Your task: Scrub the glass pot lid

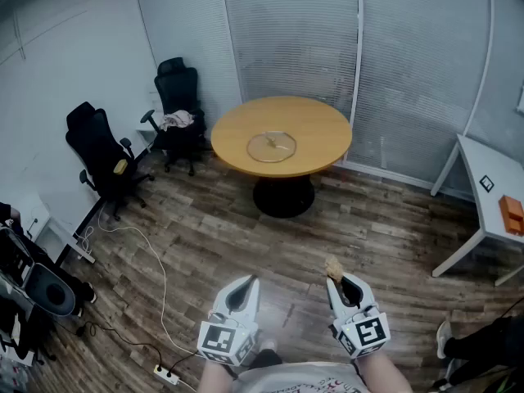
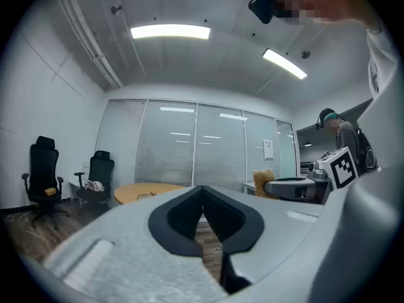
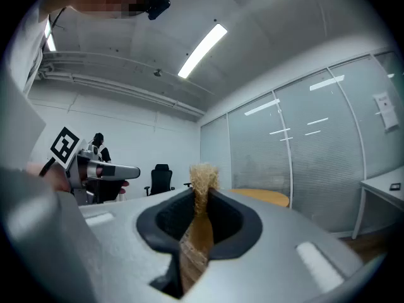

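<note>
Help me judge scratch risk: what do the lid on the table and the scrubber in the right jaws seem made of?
Round clear pot lid: probably glass, glossy; tabletop shows through. Tan bristly scrubber: seemingly coarse plant fibre, matte, frayed tip.

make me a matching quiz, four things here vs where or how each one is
Things:
1 glass pot lid
2 scrub pad
3 left claw
4 orange box

Place or state:
a clamped in the right claw
b shut, nothing in it
c lying on the round table
d on the white desk

Pairs: 1-c, 2-a, 3-b, 4-d
</note>
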### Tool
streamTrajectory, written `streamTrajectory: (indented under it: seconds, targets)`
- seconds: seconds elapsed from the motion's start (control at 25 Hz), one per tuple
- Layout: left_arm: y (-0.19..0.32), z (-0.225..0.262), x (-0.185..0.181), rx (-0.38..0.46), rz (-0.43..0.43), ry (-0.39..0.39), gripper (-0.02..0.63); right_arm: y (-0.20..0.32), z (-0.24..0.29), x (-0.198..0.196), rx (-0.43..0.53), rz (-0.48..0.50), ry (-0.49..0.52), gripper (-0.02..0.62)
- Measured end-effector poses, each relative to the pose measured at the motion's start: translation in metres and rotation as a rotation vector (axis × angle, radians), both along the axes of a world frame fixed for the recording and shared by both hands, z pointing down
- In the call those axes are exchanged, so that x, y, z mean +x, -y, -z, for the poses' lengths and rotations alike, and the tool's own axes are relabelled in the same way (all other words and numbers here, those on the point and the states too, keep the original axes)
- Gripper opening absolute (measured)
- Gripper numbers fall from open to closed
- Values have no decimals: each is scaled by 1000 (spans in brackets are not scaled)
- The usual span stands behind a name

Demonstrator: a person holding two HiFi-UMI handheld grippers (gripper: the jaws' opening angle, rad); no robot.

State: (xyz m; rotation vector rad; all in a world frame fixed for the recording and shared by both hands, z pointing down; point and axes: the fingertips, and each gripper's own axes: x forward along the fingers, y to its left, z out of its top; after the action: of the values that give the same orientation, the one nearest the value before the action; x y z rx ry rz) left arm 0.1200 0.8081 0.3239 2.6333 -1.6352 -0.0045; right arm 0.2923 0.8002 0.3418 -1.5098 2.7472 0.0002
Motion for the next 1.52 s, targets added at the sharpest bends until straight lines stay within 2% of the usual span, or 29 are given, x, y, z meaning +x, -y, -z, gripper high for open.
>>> streamTrajectory:
  seconds: [0.44,0.64,0.8,1.12,1.36,1.52]
  targets:
    - [17,-9,-2,-31,-8,-24,8,15,-7,-4,-5,0,-11,60]
    - [37,-12,-8,-38,-46,-17,7,35,-9,-11,-15,-46,1,60]
    - [61,-13,-30,-33,-63,-25,7,56,-15,-28,-26,-78,-3,61]
    - [127,-13,-96,-36,-105,-38,8,114,-21,-88,-47,-139,-4,61]
    - [159,-22,-115,-59,-112,-47,8,143,-20,-110,-50,-133,-35,61]
    - [181,-24,-123,-61,-63,-54,7,167,-24,-111,-41,-115,-55,61]
